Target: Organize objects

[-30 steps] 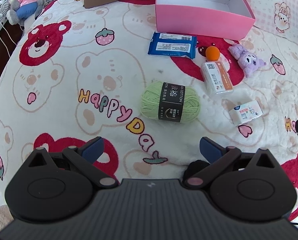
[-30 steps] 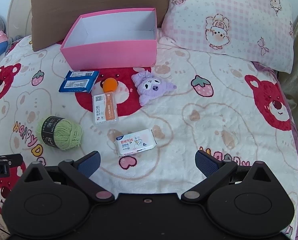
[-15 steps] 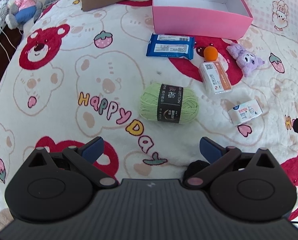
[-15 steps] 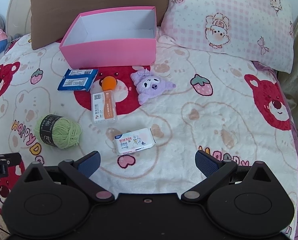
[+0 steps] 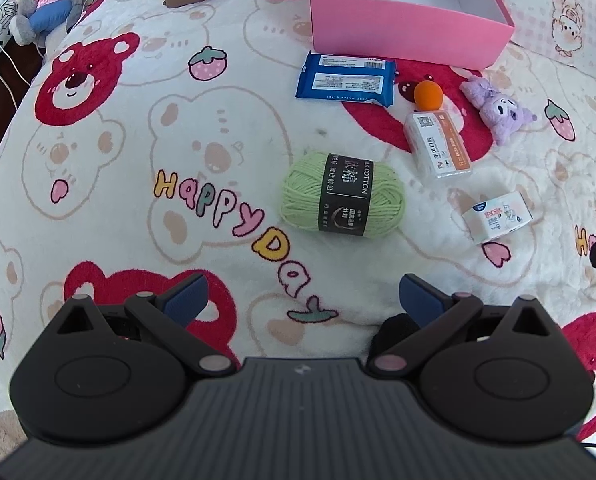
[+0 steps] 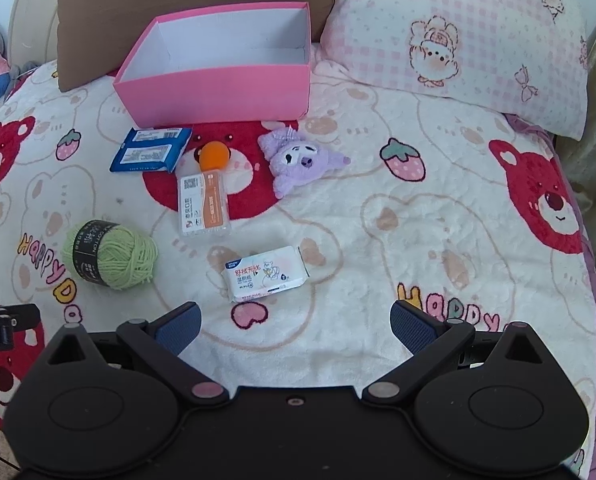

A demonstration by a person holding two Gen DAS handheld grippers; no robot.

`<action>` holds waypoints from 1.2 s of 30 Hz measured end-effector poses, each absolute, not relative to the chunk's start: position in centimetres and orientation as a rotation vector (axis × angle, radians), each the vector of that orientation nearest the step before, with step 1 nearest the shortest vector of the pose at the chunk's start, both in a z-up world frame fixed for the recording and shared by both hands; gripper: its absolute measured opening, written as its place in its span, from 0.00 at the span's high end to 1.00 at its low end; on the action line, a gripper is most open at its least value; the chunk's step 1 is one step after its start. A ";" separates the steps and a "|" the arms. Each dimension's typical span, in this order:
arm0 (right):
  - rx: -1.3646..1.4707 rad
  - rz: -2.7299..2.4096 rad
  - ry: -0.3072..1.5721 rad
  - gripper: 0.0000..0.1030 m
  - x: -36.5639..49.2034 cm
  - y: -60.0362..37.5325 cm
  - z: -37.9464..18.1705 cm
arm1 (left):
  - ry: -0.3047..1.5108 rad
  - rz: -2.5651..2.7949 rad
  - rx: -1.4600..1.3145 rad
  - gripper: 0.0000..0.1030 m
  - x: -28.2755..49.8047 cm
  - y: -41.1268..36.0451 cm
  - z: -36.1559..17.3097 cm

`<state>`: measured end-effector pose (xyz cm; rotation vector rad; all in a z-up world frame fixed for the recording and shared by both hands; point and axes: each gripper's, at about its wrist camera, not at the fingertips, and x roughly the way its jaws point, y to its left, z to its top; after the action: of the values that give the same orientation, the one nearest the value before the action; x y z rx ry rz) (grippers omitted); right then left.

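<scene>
Bear-print blanket (image 6: 438, 240) lies bare ahead-right of the right gripper (image 6: 293, 326).
Both grippers, left gripper (image 5: 304, 296) included, gape wide, holding nothing; green yarn (image 5: 342, 200) just ahead, pink box (image 6: 221, 76) far ahead.

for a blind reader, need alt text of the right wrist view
Open right hand-held gripper hovers over a bear-print blanket strewn with a wipes pack, green yarn, purple plush and an empty pink box.

Bare blanket (image 6: 438, 216) right of plush (image 6: 293, 162), wide passage to box (image 6: 225, 84). Box front crowded: blue pack (image 6: 149, 150), ball (image 6: 214, 155), orange pack (image 6: 203, 204). Yarn (image 5: 342, 200) apart, reachable from all sides.
</scene>
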<state>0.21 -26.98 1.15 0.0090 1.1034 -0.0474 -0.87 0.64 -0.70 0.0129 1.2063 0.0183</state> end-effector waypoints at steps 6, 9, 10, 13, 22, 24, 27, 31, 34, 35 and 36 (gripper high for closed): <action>0.001 -0.043 1.105 0.01 0.3 -26.7 1.2 | 1.179 0.021 0.023 0.00 -1.1 0.8 0.1; 0.006 -0.041 1.102 0.01 0.4 -26.7 1.2 | 1.165 0.029 0.050 0.00 -1.0 0.6 0.4; 0.008 -0.040 1.103 0.01 0.4 -26.7 1.1 | 1.167 0.028 0.052 0.00 -1.0 0.6 0.4; 0.014 -0.035 1.112 0.01 0.4 -26.6 0.8 | 1.178 0.024 0.037 0.00 -0.9 0.7 0.1; 0.013 -0.026 1.108 0.01 0.3 -26.5 0.7 | 1.183 0.027 0.027 0.00 -1.2 0.7 0.0; 0.013 -0.027 1.110 0.01 0.3 -26.5 0.7 | 1.164 0.031 0.033 0.00 -1.4 0.7 0.4; 0.014 -0.028 1.110 0.01 0.2 -26.5 0.7 | 1.146 0.035 0.061 0.00 -1.6 0.5 0.9; 0.006 -0.030 1.098 0.01 0.0 -26.7 1.2 | 1.144 0.010 0.094 0.00 -1.7 0.4 1.5; 0.002 -0.022 1.092 0.01 -0.1 -26.7 1.6 | 1.137 -0.014 0.110 0.00 -1.8 0.3 2.0; 0.010 -0.004 1.094 0.01 -0.1 -26.8 1.7 | 1.135 -0.020 0.117 0.00 -1.8 0.3 2.2; 0.023 0.017 1.102 0.01 -0.1 -26.8 1.8 | 1.132 -0.026 0.123 0.00 -1.8 0.3 2.3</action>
<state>-0.05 -26.83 1.76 0.0227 1.1016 0.0173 -1.77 0.28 2.35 0.1234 1.1318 -0.0256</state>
